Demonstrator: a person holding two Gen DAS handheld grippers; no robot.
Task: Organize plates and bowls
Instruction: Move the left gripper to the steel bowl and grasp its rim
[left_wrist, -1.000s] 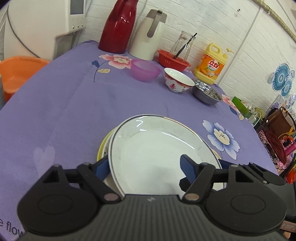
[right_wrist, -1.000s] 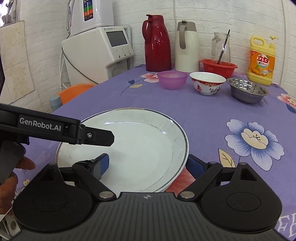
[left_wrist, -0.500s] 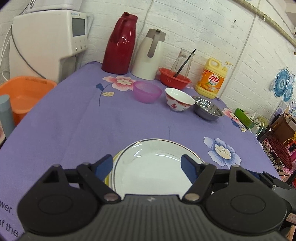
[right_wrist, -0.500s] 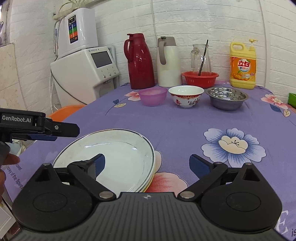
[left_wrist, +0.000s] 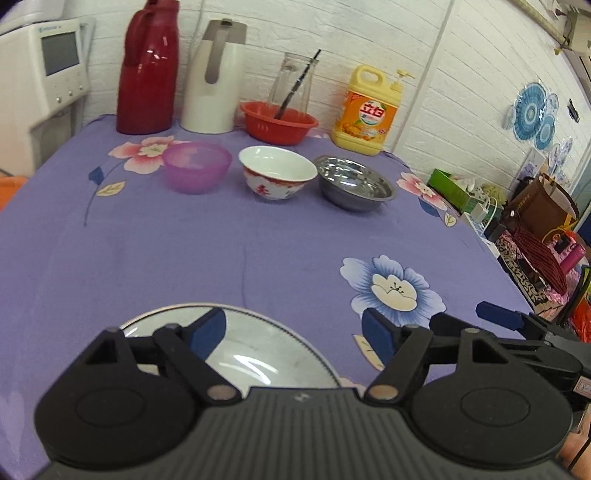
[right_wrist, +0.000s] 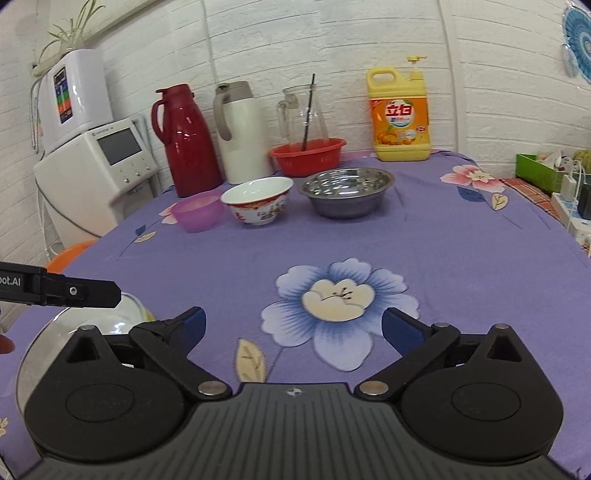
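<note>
Both grippers empty. Left gripper (left_wrist: 293, 334) has its jaws spread wide, nothing between the pads; the white plate (left_wrist: 258, 350) lies flat on the table below it, not gripped. Right gripper (right_wrist: 293, 326) is also wide open over bare cloth, beside the blue flower print (right_wrist: 340, 295).

The plate sits at the near edge of the table (left_wrist: 184, 251), toward the near-left corner as the right wrist sees it. A yellowish rim shows under it in the right wrist view, so we read it as the top of a small plate stack.

We judge the plates step as done; bowls are next.

Mid-table is bare cloth. Towards the far edge stand three bowls in a row, close together, whether touching we cannot tell: purple plastic bowl (left_wrist: 195, 166) on the left, white and red china bowl (left_wrist: 277, 175) in the middle, steel bowl (left_wrist: 354, 182) on the right. All upright, none nested.

Behind them, along the far edge: red thermos (left_wrist: 147, 66), white jug (left_wrist: 216, 77), red basin (left_wrist: 279, 122), detergent bottle (left_wrist: 367, 110).

Next move, in our view: reach forward to one bowl, pads straddling its rim wall, close, lift, nest it into its neighbour. The steel bowl looks widest, so it is the likely base. China rim is slick; grip square.
</note>
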